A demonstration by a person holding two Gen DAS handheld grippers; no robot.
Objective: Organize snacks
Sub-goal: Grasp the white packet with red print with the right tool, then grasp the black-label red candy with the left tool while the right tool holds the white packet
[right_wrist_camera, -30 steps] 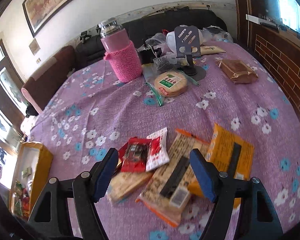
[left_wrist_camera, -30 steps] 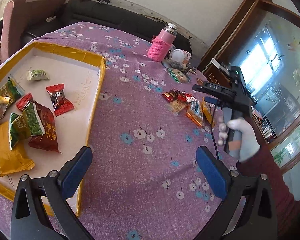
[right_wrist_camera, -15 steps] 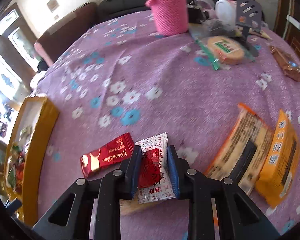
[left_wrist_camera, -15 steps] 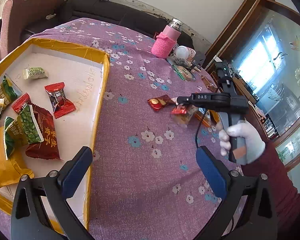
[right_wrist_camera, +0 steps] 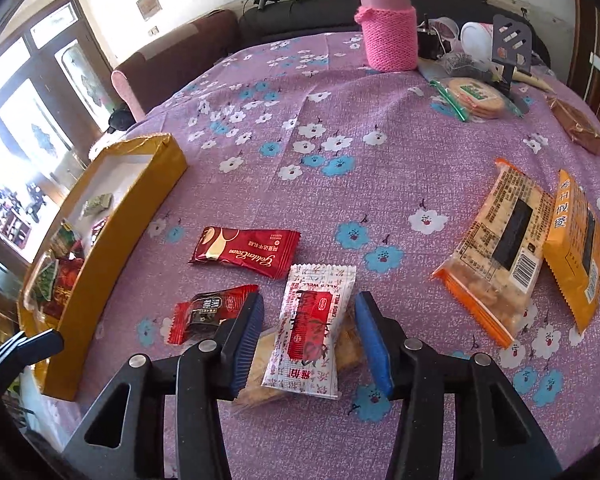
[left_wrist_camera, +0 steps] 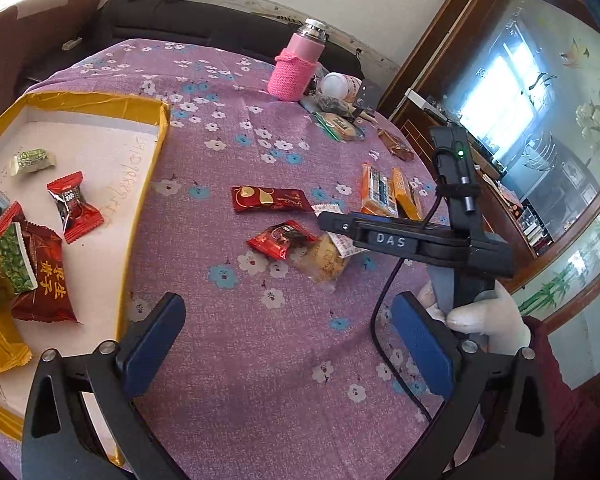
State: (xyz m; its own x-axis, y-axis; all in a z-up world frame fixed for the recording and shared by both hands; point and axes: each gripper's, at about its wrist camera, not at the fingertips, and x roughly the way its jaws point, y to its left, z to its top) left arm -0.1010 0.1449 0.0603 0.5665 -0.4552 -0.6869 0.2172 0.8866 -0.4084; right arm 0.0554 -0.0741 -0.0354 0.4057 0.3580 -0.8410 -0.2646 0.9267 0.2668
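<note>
The tray [left_wrist_camera: 162,128] is cut off at the left frame edge, its snacks partly out of view. A pale biscuit pack [right_wrist_camera: 268,364] lies mostly hidden under the white packet [right_wrist_camera: 312,332]. The right tool [right_wrist_camera: 308,340] straddles that packet, jaws opening, pads clear of it; half a second ago they pinched it. The small red candy [right_wrist_camera: 208,314] lies just beside its left finger. The left tool [left_wrist_camera: 284,344] gapes wide over bare purple surface [left_wrist_camera: 240,380], holding nothing. Open cloth separates the tray from the red bar [left_wrist_camera: 270,199].
</note>
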